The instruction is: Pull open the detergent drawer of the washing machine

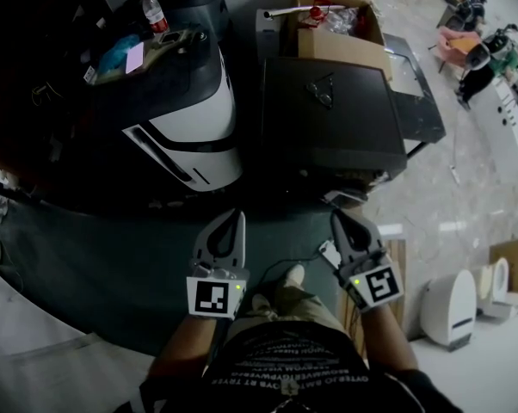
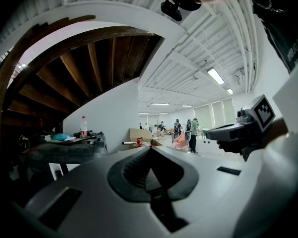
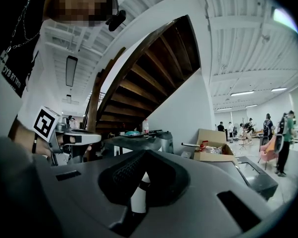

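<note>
— Grippers first: what are they doing?

— Both are clenched on nothing. The left gripper (image 1: 235, 217) has its jaws pressed tip to tip, and the right gripper (image 1: 338, 218) the same. The person holds them out in front, side by side, above the floor.

— And the white, dark-topped washing machine (image 1: 203, 140)?

— It stands on the floor ahead of the left gripper, apart from it. Neither gripper touches it.

— The detergent drawer?

— It would be on that machine's front, but from this steep angle I cannot tell which panel it is, nor whether it is in or out.

— Anything on top?

— A clear plastic bottle with a red cap (image 1: 153, 11) stands upright at the far end of the lid, among some clutter. Just beside the machine, ahead of the right gripper, sits a black square-topped cabinet (image 1: 328, 119). Behind that is a brown cardboard box (image 1: 338, 41), open at the top.
</note>
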The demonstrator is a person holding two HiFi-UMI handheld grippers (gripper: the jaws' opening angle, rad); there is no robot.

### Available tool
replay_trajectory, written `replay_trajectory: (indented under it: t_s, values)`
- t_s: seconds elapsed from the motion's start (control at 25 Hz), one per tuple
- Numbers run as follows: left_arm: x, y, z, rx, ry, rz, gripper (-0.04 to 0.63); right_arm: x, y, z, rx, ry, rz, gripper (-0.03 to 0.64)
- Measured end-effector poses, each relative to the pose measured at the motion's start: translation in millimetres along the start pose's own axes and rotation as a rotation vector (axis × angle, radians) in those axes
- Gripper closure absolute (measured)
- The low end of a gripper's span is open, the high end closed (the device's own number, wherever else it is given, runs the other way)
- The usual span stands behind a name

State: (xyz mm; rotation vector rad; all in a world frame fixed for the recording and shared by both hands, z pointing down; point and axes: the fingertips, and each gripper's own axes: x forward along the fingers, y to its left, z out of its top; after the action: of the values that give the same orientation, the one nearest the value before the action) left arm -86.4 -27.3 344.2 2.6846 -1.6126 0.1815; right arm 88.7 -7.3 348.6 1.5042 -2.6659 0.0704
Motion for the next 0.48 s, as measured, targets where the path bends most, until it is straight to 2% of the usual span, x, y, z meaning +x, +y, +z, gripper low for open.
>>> replay_trajectory:
  t_s: [0.48]
  values:
    - [-38.6,-16.1,-2.2,0.005,-0.012,-0.053,0.592,-39.6,26.8,6.0,-0.008,-0.02,-0.063,0.623]
